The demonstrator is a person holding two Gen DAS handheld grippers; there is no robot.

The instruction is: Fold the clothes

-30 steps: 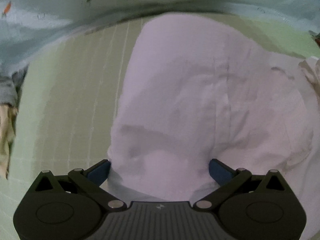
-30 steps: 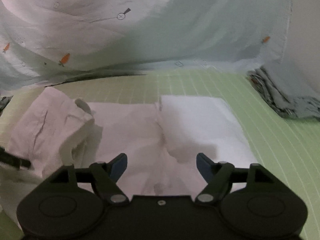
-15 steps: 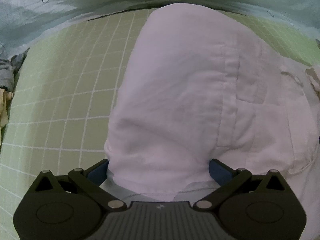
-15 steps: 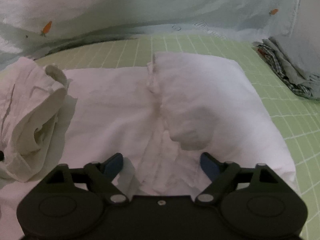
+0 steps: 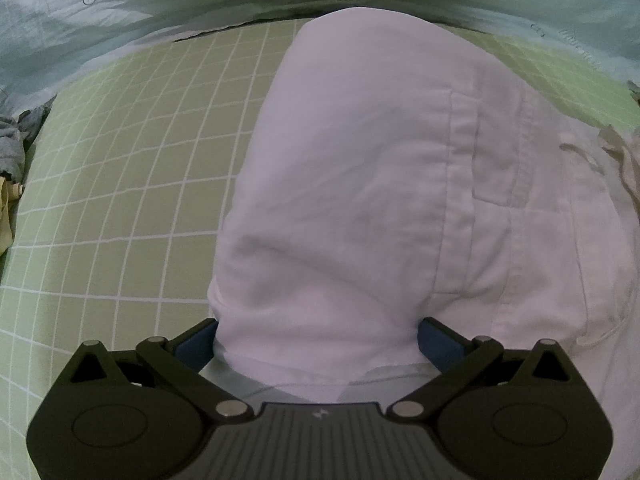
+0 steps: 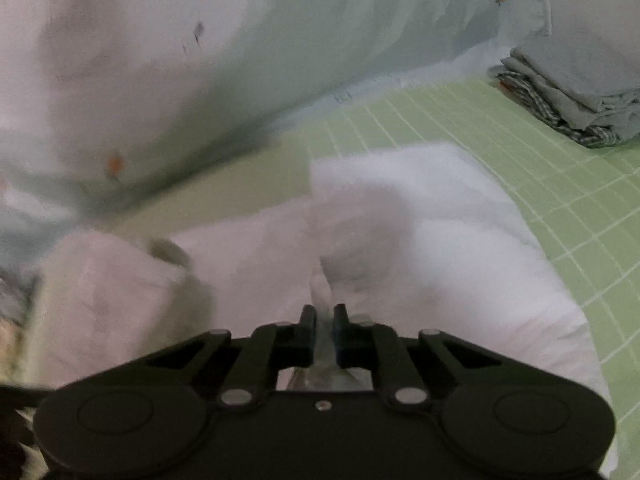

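Observation:
A white garment (image 5: 380, 180) lies on a green checked sheet (image 5: 120, 160). In the left wrist view it bulges up as a tall hump between the wide-spread fingers of my left gripper (image 5: 316, 340), whose blue pads (image 5: 196, 346) stand at either side of it. In the right wrist view the same white garment (image 6: 440, 240) spreads across the sheet. My right gripper (image 6: 324, 320) is closing, its jaws nearly together, with a ridge of the white cloth pinched between them. The raised hump (image 6: 104, 288) shows at the left.
A pale blue quilt with carrot print (image 6: 320, 40) rises behind the sheet. A folded stack of grey and checked clothes (image 6: 568, 100) sits at the far right. Grey and beige clothing (image 5: 10, 148) lies at the left edge. Bare green sheet (image 6: 560, 200) lies right of the garment.
The right gripper's jaws came together on the garment's middle ridge, and the gripper rolled and lifted slightly. The left gripper stayed where it was, jaws still wide.

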